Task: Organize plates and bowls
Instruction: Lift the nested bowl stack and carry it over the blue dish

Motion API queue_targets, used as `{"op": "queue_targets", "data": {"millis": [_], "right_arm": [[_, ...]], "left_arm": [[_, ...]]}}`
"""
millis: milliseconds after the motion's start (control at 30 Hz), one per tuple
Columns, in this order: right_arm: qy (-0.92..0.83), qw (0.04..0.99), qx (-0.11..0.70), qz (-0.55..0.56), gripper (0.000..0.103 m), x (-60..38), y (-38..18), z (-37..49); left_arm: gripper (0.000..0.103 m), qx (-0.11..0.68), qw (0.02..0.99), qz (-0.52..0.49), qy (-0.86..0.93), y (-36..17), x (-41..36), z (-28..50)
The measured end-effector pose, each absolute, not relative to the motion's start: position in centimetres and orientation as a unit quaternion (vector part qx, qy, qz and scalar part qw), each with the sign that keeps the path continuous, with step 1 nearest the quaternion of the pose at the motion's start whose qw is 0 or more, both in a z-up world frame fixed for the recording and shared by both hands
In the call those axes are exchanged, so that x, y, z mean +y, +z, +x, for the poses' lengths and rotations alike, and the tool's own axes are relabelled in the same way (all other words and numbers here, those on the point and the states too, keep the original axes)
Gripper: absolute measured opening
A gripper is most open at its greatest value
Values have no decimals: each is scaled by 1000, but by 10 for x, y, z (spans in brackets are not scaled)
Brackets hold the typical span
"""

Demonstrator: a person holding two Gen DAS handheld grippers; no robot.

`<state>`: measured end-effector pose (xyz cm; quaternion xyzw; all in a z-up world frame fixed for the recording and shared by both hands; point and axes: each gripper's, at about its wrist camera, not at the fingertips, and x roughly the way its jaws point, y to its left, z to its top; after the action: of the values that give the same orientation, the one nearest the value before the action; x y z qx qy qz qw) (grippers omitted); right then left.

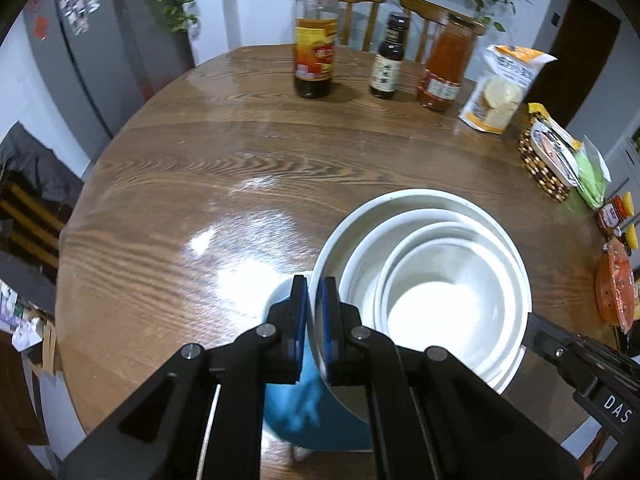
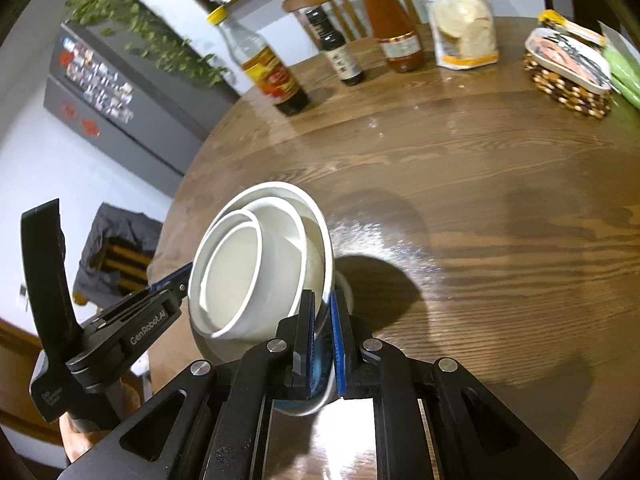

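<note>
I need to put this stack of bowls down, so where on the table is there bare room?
The widest bare wood lies between the bowl stack and the row of bottles at the far edge, running out to the table's left rim. The right rim is crowded: a cracker bag, a woven basket and packets.

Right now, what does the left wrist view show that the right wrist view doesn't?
Left wrist only: red packets at the table's right edge.
Right wrist only: the left gripper seen from outside, on the far rim of the stack.
Both: nested white bowls with each gripper shut on the outer rim, three bottles, cracker bag, woven basket.
</note>
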<state>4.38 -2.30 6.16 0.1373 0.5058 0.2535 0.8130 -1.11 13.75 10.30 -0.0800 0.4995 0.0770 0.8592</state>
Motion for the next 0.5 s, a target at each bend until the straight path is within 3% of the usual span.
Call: {"op": "queue_targets", "data": {"millis": [500], "right_arm": [[280,795,526,114,12,10,49,32]], "left_arm": [[3,513,846,-89,117,91,168,-36]]}}
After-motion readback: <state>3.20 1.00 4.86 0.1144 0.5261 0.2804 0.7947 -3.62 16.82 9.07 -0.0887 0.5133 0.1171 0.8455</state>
